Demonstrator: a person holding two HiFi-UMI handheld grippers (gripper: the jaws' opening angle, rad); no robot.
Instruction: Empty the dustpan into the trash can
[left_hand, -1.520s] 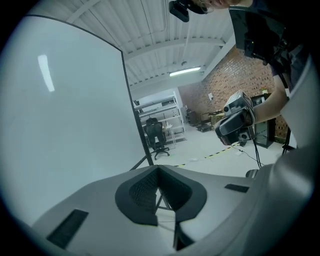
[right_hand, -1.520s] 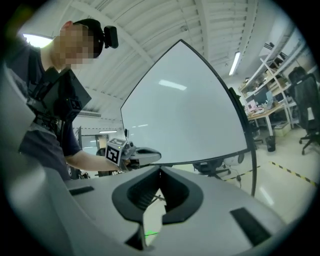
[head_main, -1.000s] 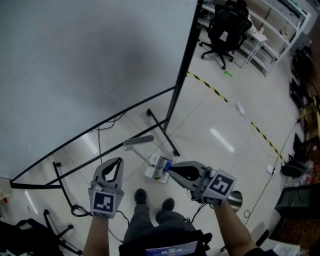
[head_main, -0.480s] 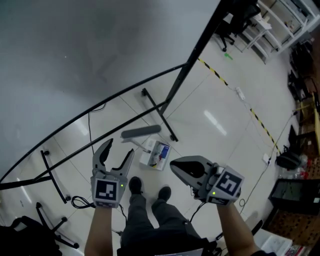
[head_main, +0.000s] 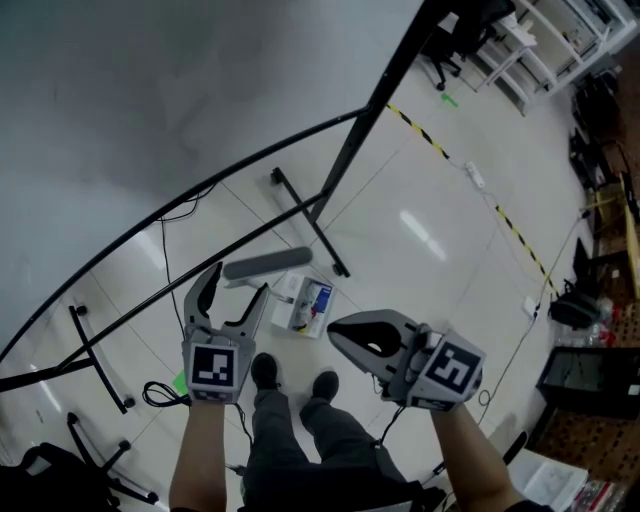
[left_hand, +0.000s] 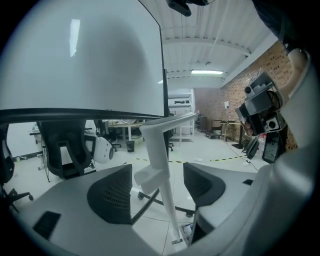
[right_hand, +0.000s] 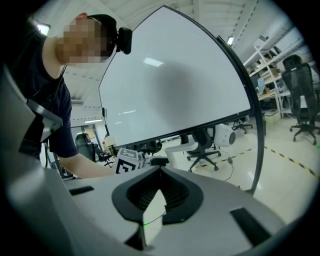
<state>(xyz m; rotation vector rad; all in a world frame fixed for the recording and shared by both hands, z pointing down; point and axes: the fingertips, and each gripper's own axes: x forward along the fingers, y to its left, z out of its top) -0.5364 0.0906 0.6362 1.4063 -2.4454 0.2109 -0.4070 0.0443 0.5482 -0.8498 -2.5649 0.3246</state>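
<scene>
A white long-handled dustpan (head_main: 305, 303) stands on the floor by my feet, with litter in its box and a grey grip bar (head_main: 265, 264) at the top. My left gripper (head_main: 237, 285) is just below that bar. Its jaws have just been opening and now stand wide. In the left gripper view the white handle post (left_hand: 165, 165) rises between the left gripper's (left_hand: 160, 192) jaws, and neither pad presses on it. My right gripper (head_main: 338, 335) hangs to the right of the dustpan, shut, with its pads meeting (right_hand: 160, 172). I see no trash can.
A large whiteboard (head_main: 150, 90) on a black wheeled frame (head_main: 310, 215) stands just beyond the dustpan. Yellow-black tape (head_main: 500, 215) and a power strip (head_main: 473, 177) cross the floor to the right. Office chairs (head_main: 455, 40) stand far off. Cables lie on the floor by the frame.
The left gripper's jaws went from shut to wide open. Both grippers sank lower, and the left one came up to the dustpan's handle.
</scene>
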